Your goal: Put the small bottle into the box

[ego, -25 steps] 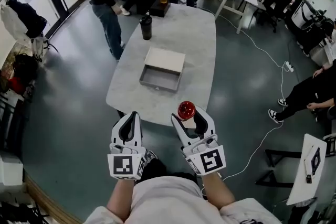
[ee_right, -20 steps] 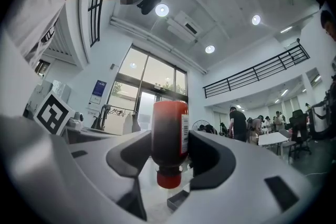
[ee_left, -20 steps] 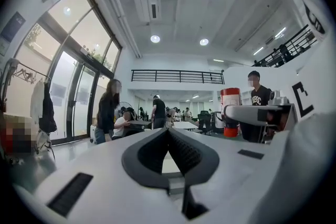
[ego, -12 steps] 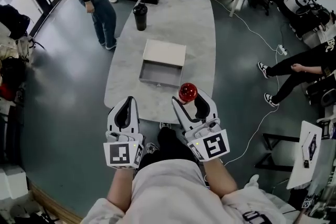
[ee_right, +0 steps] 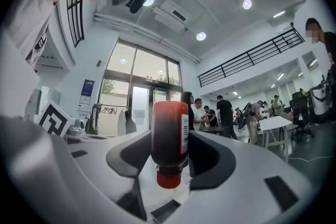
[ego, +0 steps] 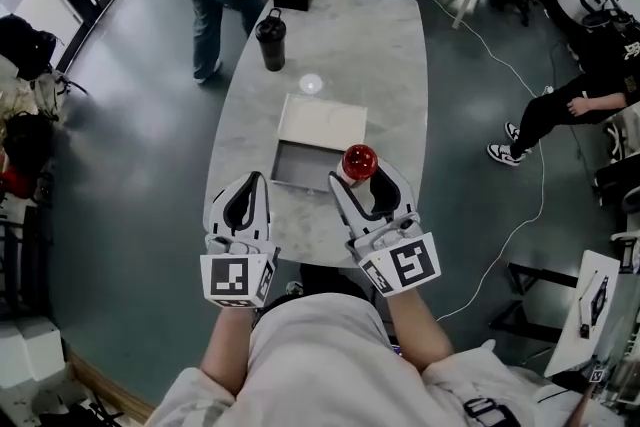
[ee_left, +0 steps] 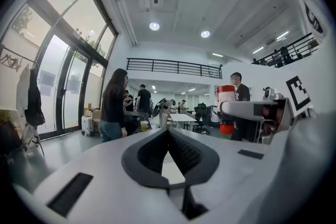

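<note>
White, black-lined left gripper (ego: 256, 178), right gripper (ego: 360, 173); 2 marker cubes (ego: 236, 279); seemingly pale T-shirt (ego: 320, 355).

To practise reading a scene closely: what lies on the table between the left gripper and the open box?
Nothing. In the head view, only bare tabletop separates the left gripper from the box.

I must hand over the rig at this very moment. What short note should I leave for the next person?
Left claw: shut, empty, above the near edge of the grey marble table.
Right claw: shut on the small red bottle, its cap toward the claw's camera.
Open grey box: on the table, white lid at its far side; it looks empty.
Done: bottle in grip, close to the box's near right corner.
Left: bring it over the box, lower it in, open the right claw.
</note>
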Tool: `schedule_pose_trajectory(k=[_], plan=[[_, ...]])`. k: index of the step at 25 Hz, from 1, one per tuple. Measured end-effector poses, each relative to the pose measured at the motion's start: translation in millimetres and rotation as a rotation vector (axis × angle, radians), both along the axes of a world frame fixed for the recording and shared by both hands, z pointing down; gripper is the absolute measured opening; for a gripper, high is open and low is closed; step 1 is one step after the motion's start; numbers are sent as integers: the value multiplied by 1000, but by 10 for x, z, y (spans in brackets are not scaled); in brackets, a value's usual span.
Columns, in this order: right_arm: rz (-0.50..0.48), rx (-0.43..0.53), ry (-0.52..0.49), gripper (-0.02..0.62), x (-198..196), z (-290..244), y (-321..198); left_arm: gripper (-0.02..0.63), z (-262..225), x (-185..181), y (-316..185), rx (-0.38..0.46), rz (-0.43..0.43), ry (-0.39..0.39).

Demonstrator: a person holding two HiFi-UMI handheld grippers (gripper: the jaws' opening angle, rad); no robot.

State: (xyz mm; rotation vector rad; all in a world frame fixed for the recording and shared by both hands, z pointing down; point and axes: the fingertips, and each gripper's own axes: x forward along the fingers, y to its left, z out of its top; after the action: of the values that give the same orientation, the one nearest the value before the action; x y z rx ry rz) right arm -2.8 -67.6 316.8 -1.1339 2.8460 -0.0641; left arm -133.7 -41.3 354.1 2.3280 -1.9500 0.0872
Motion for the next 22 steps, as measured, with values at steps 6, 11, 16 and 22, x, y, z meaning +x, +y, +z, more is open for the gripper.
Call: schedule_pose_trajectory(k=[6, 11, 16, 22], plan=[[-16, -58, -6, 227, -35, 120, -688, 23, 181, 33, -689, -49, 18, 9], [-25, -147, -6, 227, -51, 389, -1062, 23, 461, 60, -1063, -133, 41, 26], [-16, -249, 5, 227, -83, 716, -1252, 23, 738, 66, -1265, -206, 76, 27], [32, -370, 11, 227, -91, 1114, -1414, 23, 1112, 24, -1470, -293, 117, 35]])
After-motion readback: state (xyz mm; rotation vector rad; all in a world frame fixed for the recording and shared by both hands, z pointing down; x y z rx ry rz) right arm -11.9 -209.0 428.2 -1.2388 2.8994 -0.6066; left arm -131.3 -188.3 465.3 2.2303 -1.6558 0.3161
